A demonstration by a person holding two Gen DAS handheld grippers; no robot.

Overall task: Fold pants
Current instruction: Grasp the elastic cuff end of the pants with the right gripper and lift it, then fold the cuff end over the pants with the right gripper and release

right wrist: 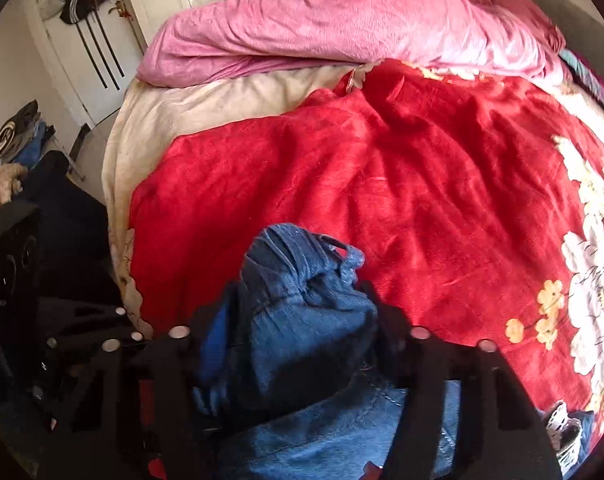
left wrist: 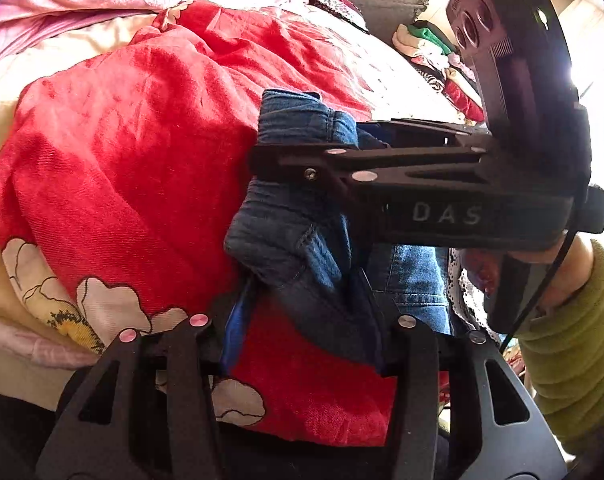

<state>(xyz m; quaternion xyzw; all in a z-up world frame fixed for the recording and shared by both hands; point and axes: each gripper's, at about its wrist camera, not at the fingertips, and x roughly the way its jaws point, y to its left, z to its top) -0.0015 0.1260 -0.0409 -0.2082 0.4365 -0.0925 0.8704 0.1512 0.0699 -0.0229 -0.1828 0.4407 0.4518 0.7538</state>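
The pants are blue denim jeans (left wrist: 297, 248), bunched and held up above a red floral blanket (left wrist: 121, 168) on a bed. My left gripper (left wrist: 302, 344) is shut on a fold of the denim at the bottom of its view. My right gripper (left wrist: 261, 160) reaches in from the right just above and is shut on another bunch of the same jeans. In the right wrist view the jeans (right wrist: 302, 320) fill the space between the right gripper's fingers (right wrist: 289, 340), and the red blanket (right wrist: 382, 200) lies beyond. Part of the left gripper (right wrist: 85, 332) shows at lower left.
A pink quilt (right wrist: 342, 28) lies across the far side of the bed over a cream sheet (right wrist: 205, 108). A clothes pile (left wrist: 442, 60) sits at the bed's far right. A white door (right wrist: 89, 40) with hanging bags, and a chair with clothes (right wrist: 21, 136), stand left of the bed.
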